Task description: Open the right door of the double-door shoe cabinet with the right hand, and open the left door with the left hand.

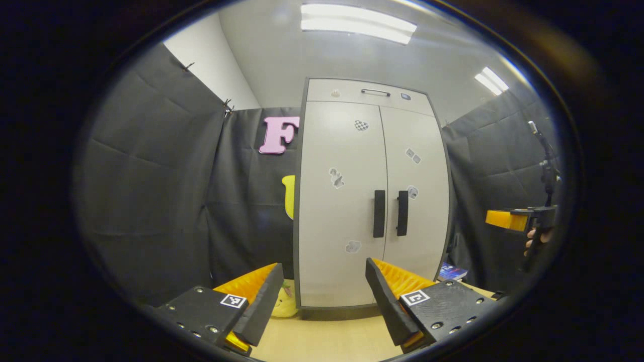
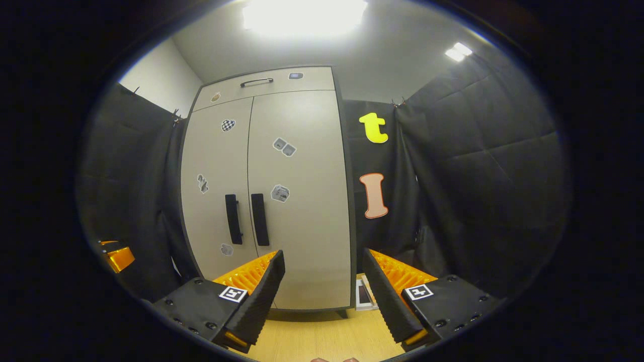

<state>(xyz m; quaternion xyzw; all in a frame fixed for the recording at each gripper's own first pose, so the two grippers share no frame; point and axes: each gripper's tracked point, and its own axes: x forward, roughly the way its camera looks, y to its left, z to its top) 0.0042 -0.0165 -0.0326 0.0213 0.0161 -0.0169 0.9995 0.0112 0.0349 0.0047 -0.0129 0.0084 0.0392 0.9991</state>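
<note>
**Both doors shut, both grippers held back and wide open**

The shoe cabinet (image 1: 372, 201) stands upright on the wooden floor (image 1: 327, 337) at the far side of the booth, against the black cloth wall (image 1: 151, 176). Its left door (image 1: 339, 211) and right door (image 1: 420, 201) are both closed, meeting at a thin centre seam. Above them runs a shallow drawer (image 1: 370, 93) with a thin metal pull. Several small stickers are scattered over the door fronts (too small to make out).

The left gripper (image 1: 322, 289) sits near, well apart from the cabinet, and faces the left door. Its jaws are spread wide with nothing between them. The right gripper (image 2: 322, 279) is likewise well back, facing the right door's lower part, jaws spread wide and empty. In the left gripper view it also appears at the far right edge, with a hand (image 1: 534, 244) around its grip.

Two dark vertical handles sit side by side at the seam, about mid-height: the left handle (image 1: 379, 213) and the right handle (image 1: 402, 213). Neither gripper touches them.

A yellow soft toy (image 1: 284, 304) lies on the floor by the cabinet's left foot, and a book (image 1: 452, 273) by its right.
</note>
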